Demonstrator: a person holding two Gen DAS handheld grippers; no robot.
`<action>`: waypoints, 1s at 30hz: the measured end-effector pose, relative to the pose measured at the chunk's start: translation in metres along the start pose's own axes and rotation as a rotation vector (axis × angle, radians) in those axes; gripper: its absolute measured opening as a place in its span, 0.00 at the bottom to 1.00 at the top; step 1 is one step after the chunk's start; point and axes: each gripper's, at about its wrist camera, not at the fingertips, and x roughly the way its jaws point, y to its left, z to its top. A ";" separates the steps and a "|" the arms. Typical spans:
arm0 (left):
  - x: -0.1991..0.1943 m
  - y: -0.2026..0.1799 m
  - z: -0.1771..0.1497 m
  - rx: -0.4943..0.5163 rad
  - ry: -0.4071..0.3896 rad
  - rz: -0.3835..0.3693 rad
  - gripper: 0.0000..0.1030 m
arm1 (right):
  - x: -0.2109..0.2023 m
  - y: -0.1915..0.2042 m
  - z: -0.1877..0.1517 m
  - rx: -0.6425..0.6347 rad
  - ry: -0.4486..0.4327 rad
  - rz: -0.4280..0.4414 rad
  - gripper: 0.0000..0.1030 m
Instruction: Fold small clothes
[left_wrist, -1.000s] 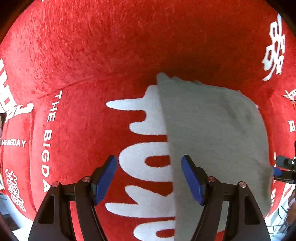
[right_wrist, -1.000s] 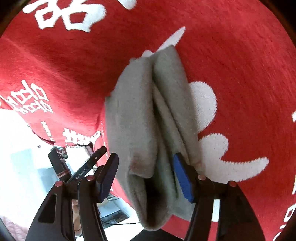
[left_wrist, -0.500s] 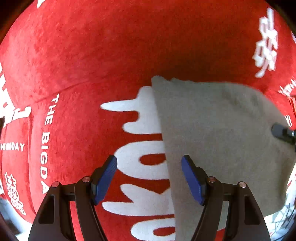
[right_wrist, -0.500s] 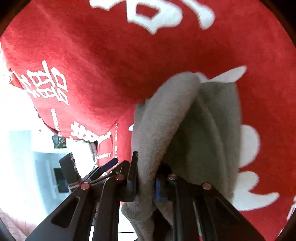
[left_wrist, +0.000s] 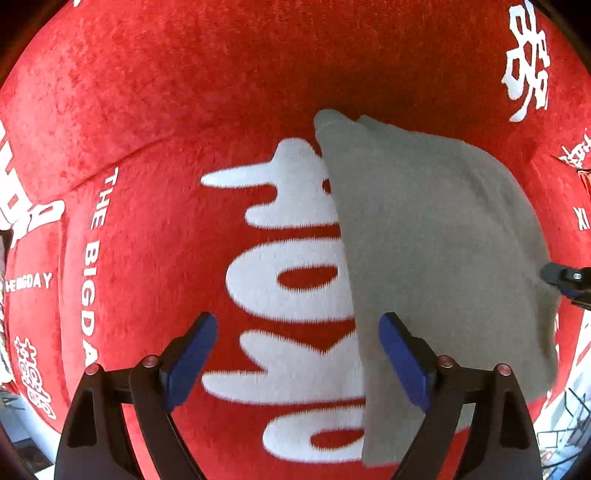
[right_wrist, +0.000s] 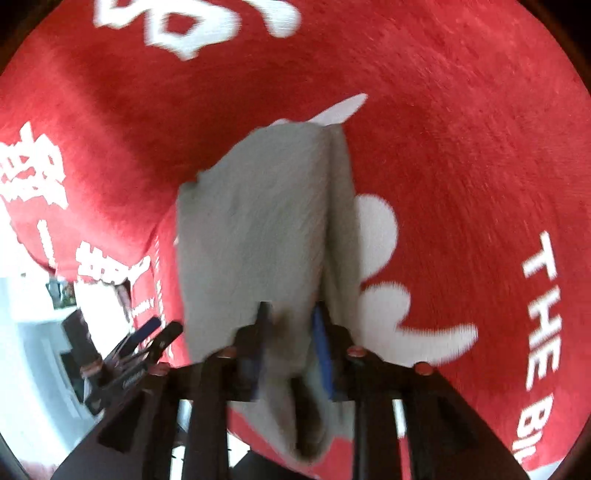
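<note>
Red cloth (left_wrist: 184, 110): white print "THE BIGDA", "BIGDAY"; large white characters.

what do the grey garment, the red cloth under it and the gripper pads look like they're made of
Grey garment: soft fleece or brushed knit, matte, by its fuzzy nap and limp folds.
Red cloth: short-pile plush or velvet-like fabric, likely synthetic, with mottled sheen and white lettering, printed or woven in.
Pads of the left gripper: blue, matte, probably rubber or foam on black, seemingly plastic fingers.
</note>
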 end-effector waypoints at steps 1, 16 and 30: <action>0.000 0.001 -0.004 -0.003 0.010 -0.008 0.87 | -0.004 0.006 -0.007 -0.016 0.004 0.009 0.54; 0.013 -0.003 -0.044 -0.066 0.046 0.021 0.87 | 0.035 0.009 -0.062 -0.198 0.113 -0.274 0.04; -0.013 -0.003 -0.068 -0.059 0.058 -0.024 0.87 | 0.002 -0.018 -0.087 0.007 0.063 -0.362 0.13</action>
